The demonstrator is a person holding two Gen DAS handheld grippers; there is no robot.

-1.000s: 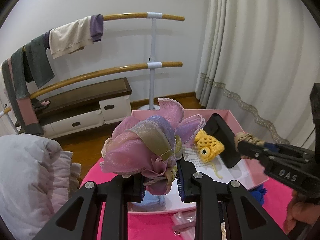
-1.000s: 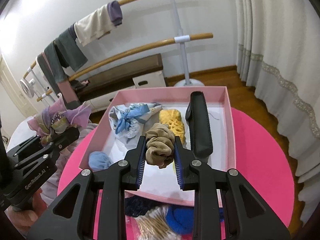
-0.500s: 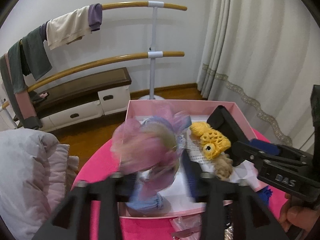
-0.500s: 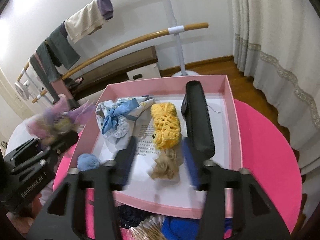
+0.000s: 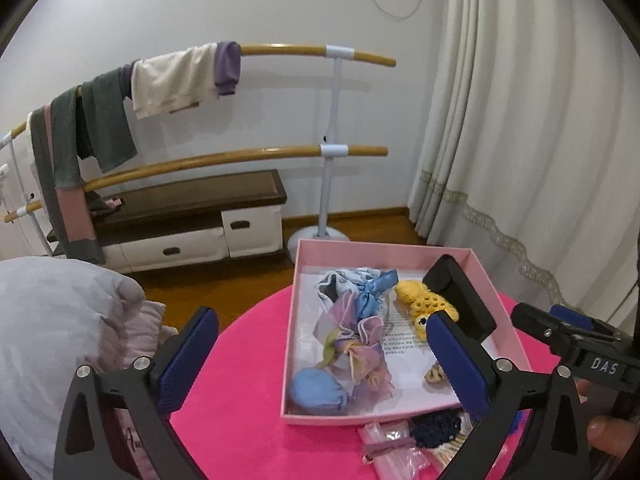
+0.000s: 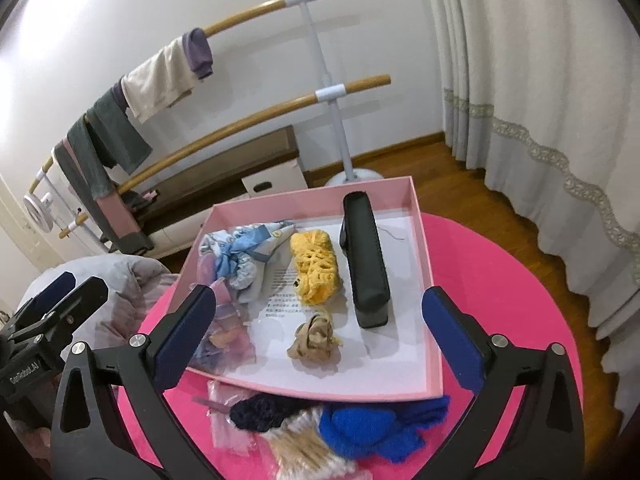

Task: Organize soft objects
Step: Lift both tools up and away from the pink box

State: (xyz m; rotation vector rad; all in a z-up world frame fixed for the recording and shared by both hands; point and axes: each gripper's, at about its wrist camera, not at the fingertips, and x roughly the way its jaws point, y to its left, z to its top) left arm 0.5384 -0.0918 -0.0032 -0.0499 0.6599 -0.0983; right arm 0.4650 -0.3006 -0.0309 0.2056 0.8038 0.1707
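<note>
Pink shallow cardboard box [image 6: 420, 240] sat ahead of both grippers; left gripper [image 5: 320, 352] jaws opening, empty, lilac organza scrunchie [image 5: 360, 350] lying released in the box below; right gripper [image 6: 320, 320] jaws opening, empty, tan fabric scrunchie [image 6: 314, 336] between and beneath them; remaining blue knitted piece [image 6: 372, 428] lay outside the box's near wall, nearer the right gripper, long axis crosswise.

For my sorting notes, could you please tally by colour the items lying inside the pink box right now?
Blue: 2, bow scrunchie and plain scrunchie
Pink-purple: 1, organza scrunchie
Yellow: 1, crochet piece
Tan: 1, scrunchie
Black: 1, case
Total: 6
</note>
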